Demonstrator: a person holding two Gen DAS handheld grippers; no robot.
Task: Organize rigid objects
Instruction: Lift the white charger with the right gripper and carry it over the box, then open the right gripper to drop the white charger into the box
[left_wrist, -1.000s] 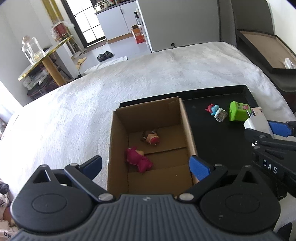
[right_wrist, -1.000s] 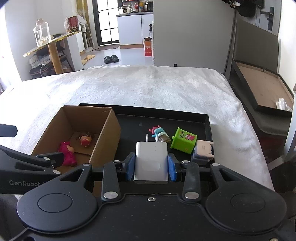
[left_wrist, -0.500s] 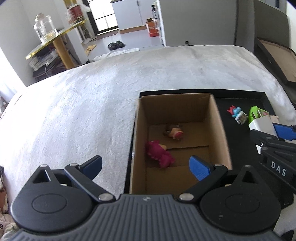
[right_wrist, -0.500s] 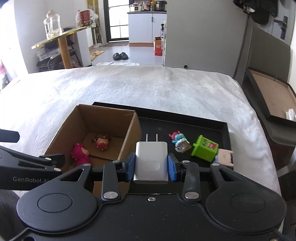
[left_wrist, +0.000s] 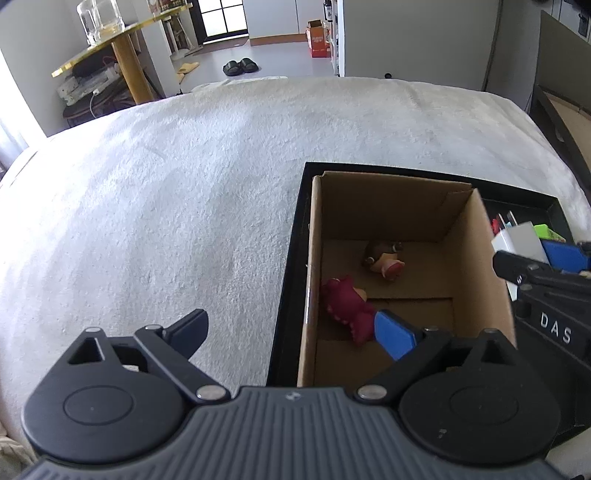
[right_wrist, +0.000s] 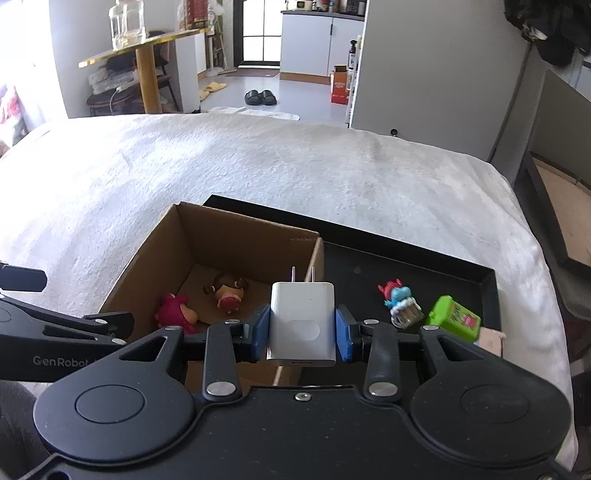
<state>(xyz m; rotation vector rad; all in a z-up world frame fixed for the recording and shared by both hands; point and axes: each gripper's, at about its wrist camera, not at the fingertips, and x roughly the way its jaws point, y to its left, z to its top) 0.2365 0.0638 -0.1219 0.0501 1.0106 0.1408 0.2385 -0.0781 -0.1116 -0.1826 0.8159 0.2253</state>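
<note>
Charger, a white two-prong wall plug, sits clamped between the blue pads of the right gripper, prongs pointing away at twelve o'clock. Over the past second the view has slid left: the plug, framed against the black tray before, now hangs at the right wall of the cardboard box, which suggests the carry is nearly done and only the last shift over the opening and the release remain. Inside the box lie a magenta figurine at its eight o'clock and a brown-and-pink figurine near centre. On the tray, at the charger's three o'clock, wait a red-and-blue figurine, a green block and a pale pink item. The left gripper stands wide open and empty, straddling the box's left wall.
</note>
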